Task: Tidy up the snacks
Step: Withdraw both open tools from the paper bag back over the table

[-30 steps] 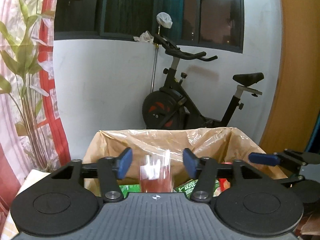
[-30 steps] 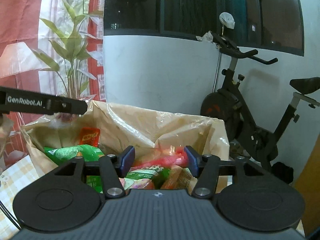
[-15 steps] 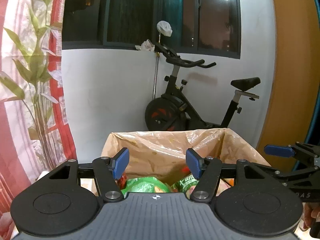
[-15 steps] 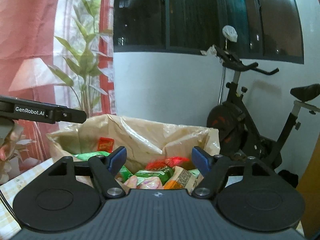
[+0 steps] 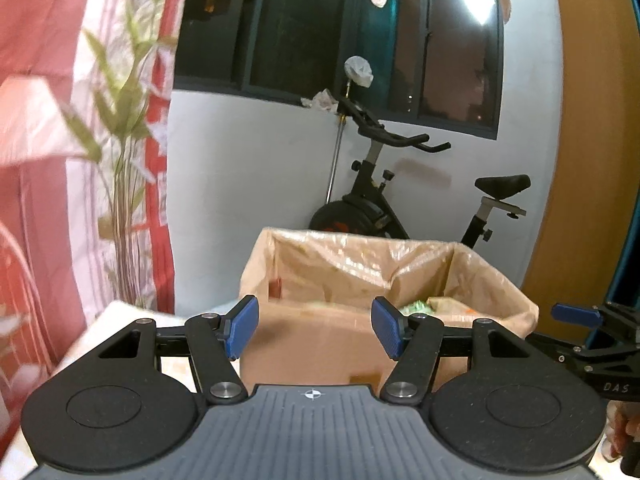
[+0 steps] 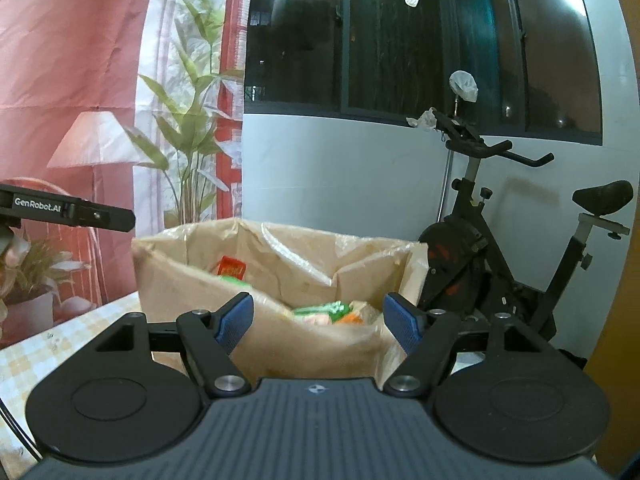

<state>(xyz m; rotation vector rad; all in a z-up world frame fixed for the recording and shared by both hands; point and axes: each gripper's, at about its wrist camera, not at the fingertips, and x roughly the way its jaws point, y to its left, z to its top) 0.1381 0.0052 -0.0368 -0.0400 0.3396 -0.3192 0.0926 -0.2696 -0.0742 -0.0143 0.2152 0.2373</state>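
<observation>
A cardboard box [image 5: 320, 344] lined with a clear plastic bag stands on the table in front of both grippers. In the right wrist view the box [image 6: 280, 344] holds several snack packets [image 6: 324, 312], green, orange and red. My left gripper [image 5: 314, 330] is open and empty, held short of the box's near wall. My right gripper [image 6: 318, 322] is open and empty, also short of the box. The right gripper's blue fingertip [image 5: 576, 315] shows at the right edge of the left wrist view.
An exercise bike [image 5: 384, 200] stands behind the box against a white wall. A red and white curtain with a plant print [image 6: 120, 120] hangs at the left. The table has a checked cloth [image 6: 52, 344]. A wooden door [image 5: 588, 160] is at the right.
A snack packet dropped from the left gripper into the box one second ago. Both grippers have drawn back and up from the box, and the jaws have spread wider.
</observation>
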